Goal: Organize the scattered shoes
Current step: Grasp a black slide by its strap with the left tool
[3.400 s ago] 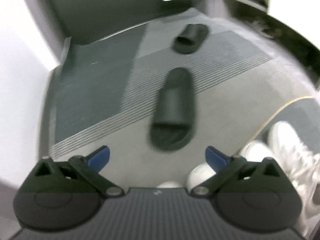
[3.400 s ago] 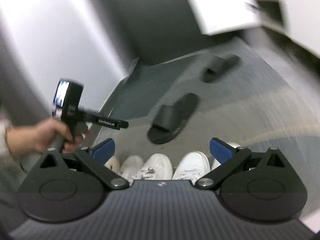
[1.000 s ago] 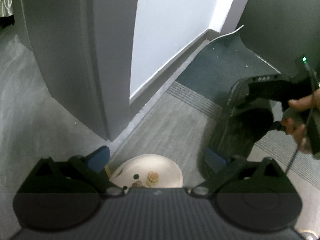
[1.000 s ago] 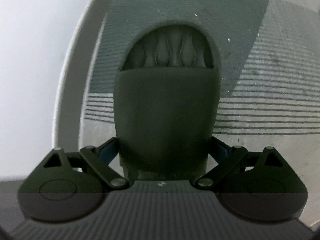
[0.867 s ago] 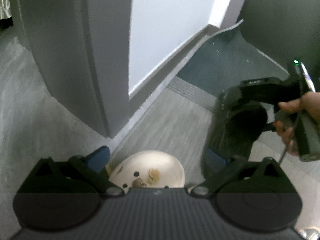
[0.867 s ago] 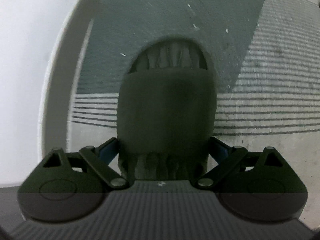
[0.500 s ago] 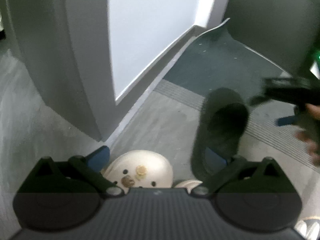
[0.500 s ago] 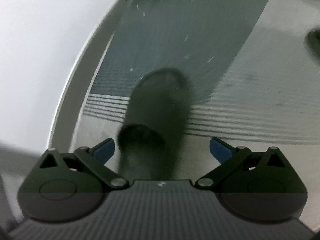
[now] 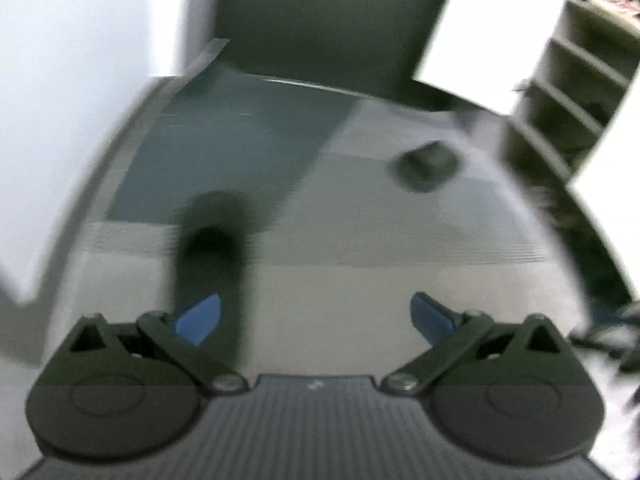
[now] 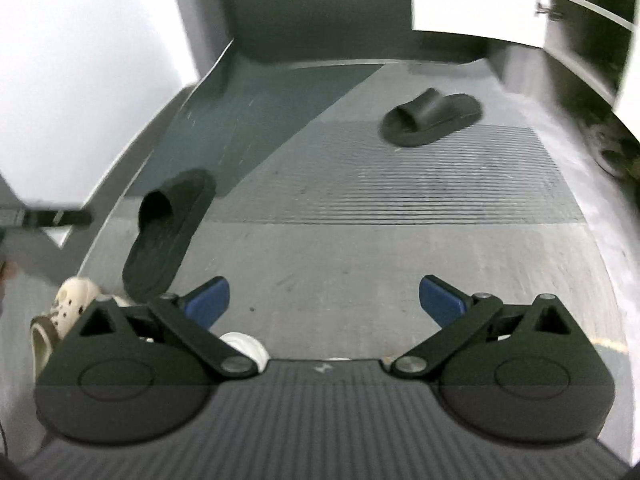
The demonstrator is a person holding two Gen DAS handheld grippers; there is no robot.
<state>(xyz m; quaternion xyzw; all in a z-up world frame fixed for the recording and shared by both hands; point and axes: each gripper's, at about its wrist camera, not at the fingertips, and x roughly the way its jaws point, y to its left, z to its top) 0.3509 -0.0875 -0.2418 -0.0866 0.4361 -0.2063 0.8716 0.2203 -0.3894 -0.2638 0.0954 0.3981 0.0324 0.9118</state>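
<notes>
Both the right gripper (image 10: 324,300) and the left gripper (image 9: 316,318) are seen with blue-padded jaws spread wide and nothing between them. One black rubber slide sandal (image 10: 170,226) is laid on the grey carpet (image 10: 360,264) near the white wall, just beyond a cream perforated clog (image 10: 66,312). A second black slide (image 10: 432,120) is left well apart, farther off to the right.

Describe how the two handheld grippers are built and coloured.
Both match. The left gripper and right gripper each have a ribbed dark grey body, two rounded black housings, black link arms with silver pivot screws, and blue fingers. No cables or sleeves are visible.
</notes>
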